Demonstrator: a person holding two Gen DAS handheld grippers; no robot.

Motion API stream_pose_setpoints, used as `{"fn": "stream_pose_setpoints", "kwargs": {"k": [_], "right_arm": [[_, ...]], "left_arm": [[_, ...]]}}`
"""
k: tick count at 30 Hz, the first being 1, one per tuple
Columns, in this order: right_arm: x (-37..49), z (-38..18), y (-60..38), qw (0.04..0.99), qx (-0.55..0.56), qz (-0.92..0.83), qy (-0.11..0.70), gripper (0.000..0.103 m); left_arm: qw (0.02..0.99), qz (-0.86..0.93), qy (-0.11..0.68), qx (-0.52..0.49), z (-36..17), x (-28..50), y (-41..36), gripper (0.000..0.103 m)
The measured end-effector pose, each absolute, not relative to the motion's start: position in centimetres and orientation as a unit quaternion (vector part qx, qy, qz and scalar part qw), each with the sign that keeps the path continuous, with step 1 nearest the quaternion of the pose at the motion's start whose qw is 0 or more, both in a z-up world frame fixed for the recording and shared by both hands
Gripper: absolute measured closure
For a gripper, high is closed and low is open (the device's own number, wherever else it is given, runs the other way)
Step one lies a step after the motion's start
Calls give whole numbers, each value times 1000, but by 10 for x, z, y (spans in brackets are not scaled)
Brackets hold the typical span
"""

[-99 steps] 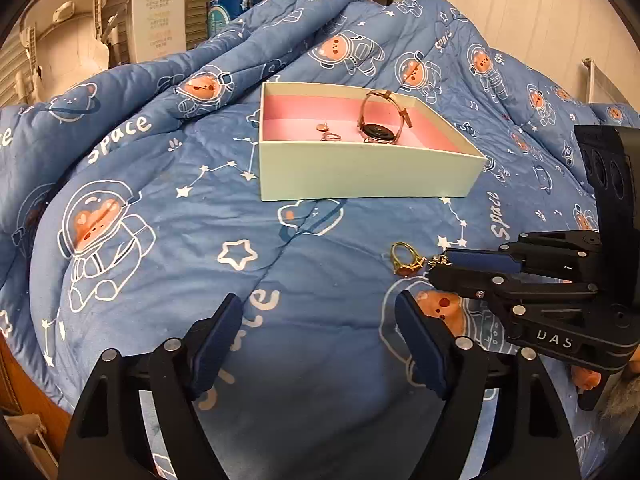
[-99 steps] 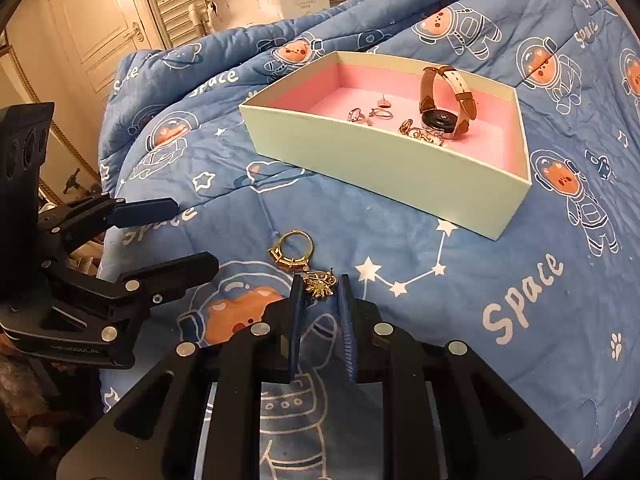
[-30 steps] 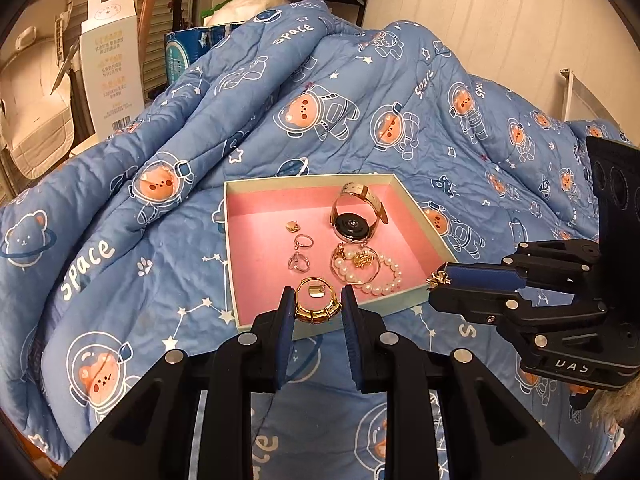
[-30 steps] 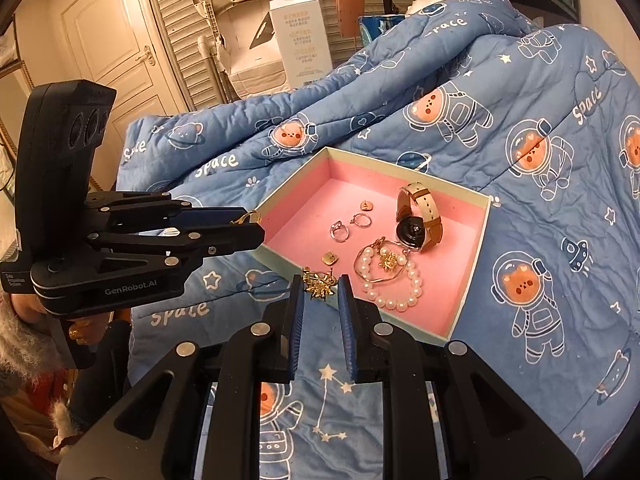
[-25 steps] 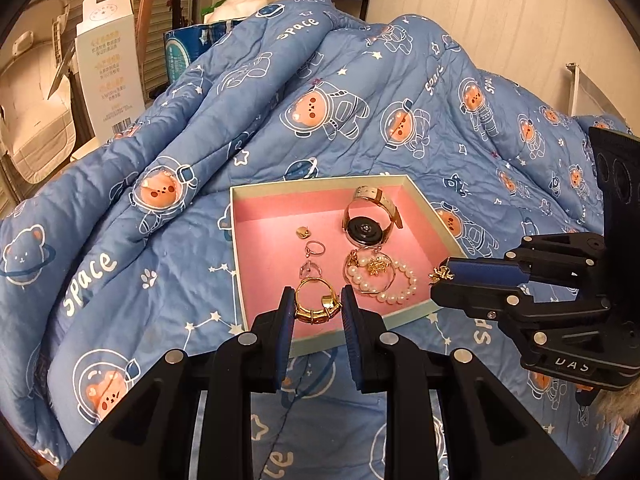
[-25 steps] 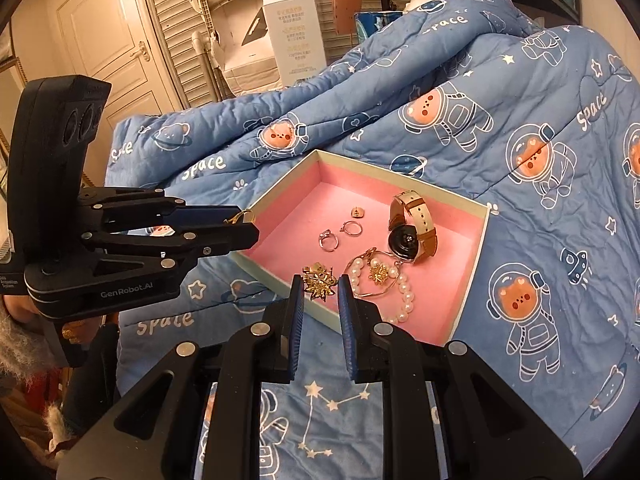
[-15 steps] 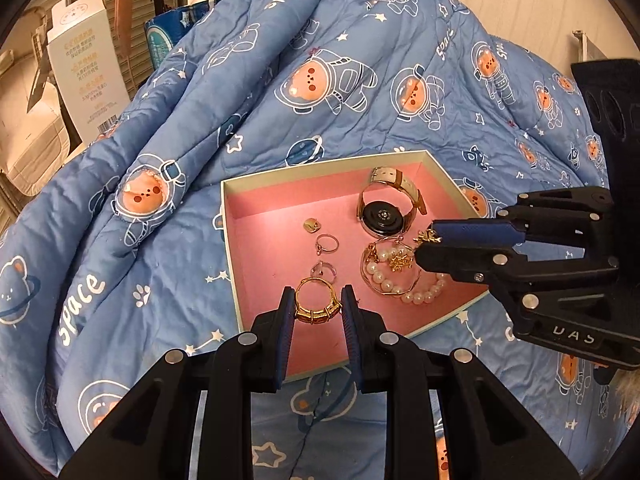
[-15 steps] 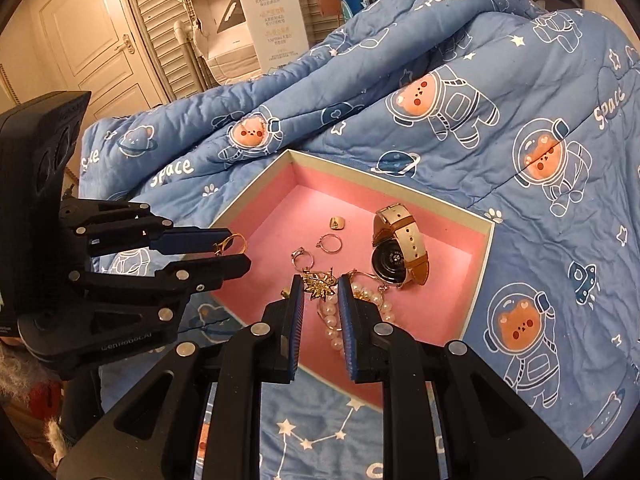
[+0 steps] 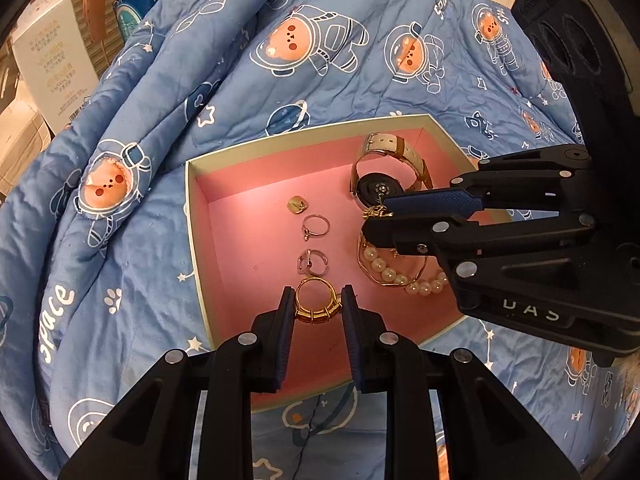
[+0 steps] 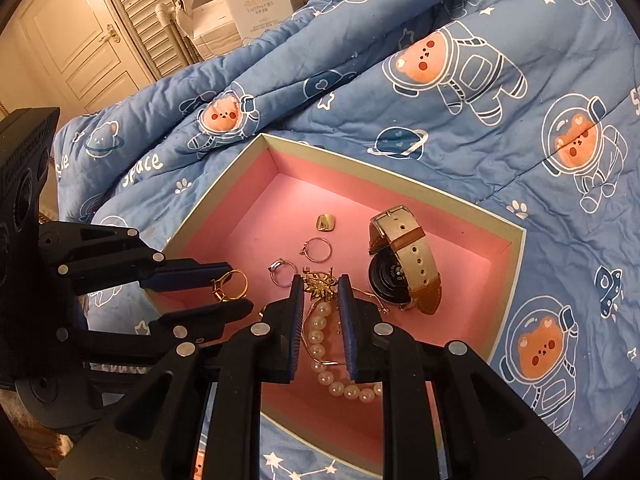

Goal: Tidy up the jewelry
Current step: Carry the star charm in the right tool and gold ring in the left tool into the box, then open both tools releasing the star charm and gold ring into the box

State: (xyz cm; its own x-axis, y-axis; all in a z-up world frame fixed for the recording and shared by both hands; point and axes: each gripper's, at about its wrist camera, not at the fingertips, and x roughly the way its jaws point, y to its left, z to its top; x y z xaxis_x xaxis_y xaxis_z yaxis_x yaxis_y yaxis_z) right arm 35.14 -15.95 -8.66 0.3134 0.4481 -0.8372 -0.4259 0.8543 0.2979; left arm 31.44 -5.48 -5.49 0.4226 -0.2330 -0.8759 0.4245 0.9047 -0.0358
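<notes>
A gold ring point(image 9: 316, 299) is clamped between the fingertips of the left gripper point(image 9: 316, 306), its hoop standing up above the blue pads and its chunky band pressed between them. In the right wrist view the same ring point(image 10: 230, 285) is seen pinched at the tip of the left gripper point(image 10: 228, 290), held above the near left part of the pink-lined box point(image 10: 520, 248). The ring is carried over the box floor, just short of a small silver ring point(image 9: 311, 262) that lies on the pink lining ahead of the fingertips.

A gold star-shaped charm point(image 10: 319, 282) is gripped at the very tips of the right gripper point(image 10: 319, 292), whose pads are closed on it. It is held over a pearl bracelet point(image 10: 320, 340) (whether it touches the pearls cannot be told). In the left wrist view the charm point(image 9: 376, 212) is only glimpsed at the front edge of the right gripper point(image 9: 380, 216), which reaches in from the right over the box point(image 9: 192, 216).

On the lining, a thin ring point(image 9: 316, 226), a small gold square piece point(image 9: 297, 204) and a watch point(image 9: 380, 188) with a tan strap are laid out beyond the grippers; the pearl bracelet point(image 9: 400, 276) lies partly under the right gripper. The box is set on a blue quilt point(image 9: 120, 184) printed with astronaut bears.
</notes>
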Motion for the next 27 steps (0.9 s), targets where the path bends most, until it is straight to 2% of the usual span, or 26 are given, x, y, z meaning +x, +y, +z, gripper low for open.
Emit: {"fn": "stream_pose_setpoints", "kwargs": {"k": [24, 27], "right_arm": [[372, -112, -138, 796, -16, 248, 552, 85], [372, -113, -137, 795, -16, 249, 552, 85]], "left_arm": [[829, -192, 513, 112, -64, 330, -65, 80], [833, -190, 508, 112, -62, 328, -64, 72]]}}
